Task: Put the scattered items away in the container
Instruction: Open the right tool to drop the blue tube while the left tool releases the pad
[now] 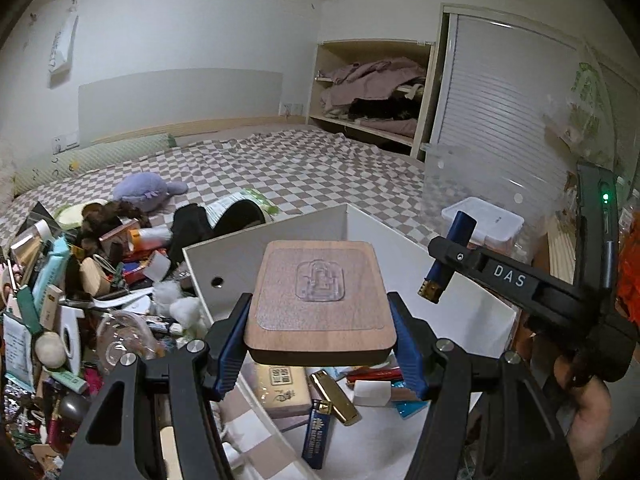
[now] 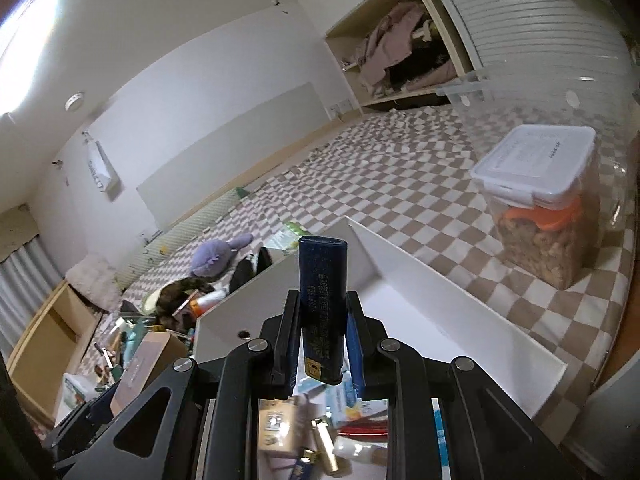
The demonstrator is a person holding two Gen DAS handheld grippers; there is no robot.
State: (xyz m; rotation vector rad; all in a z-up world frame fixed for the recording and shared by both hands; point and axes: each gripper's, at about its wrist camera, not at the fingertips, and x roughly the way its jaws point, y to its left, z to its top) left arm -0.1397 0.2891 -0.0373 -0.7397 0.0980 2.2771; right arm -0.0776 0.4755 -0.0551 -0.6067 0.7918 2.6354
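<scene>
1. The container (image 1: 460, 312), a white open-topped box, sits on a checkered bedspread (image 1: 320, 168); both grippers hang above it.
2. Inside the container lie a blue lighter (image 1: 316, 436), a gold lighter (image 1: 334, 398), a beige packet (image 1: 282, 388), a small white piece (image 1: 372, 394) and some red and teal items.
3. The left gripper (image 1: 320, 336) has its blue pads pressed on the two sides of a wooden block (image 1: 320, 300), jaws fairly wide apart to fit it. The block is held flat above the container's near end, its top bearing a clear raised emblem.
4. The right gripper (image 2: 318, 336) has its jaws nearly together, clamped on a dark blue lighter (image 2: 322, 304). The lighter stands roughly upright, its metal end pointing down, above the container's interior.
5. In the left wrist view the right gripper (image 1: 450, 256) reaches in from the right with that lighter (image 1: 450, 256) tilted, over the container's right wall.
6. The scattered items (image 1: 80, 280) make a dense heap just left of the container: tubes, packets, cotton puffs and small boxes.
7. A purple plush toy (image 1: 148, 190) lies on the bedspread beyond the heap.
8. A clear lidded food box (image 2: 540, 204) with brownish contents stands on the bedspread, right of the container and apart from it.
</scene>
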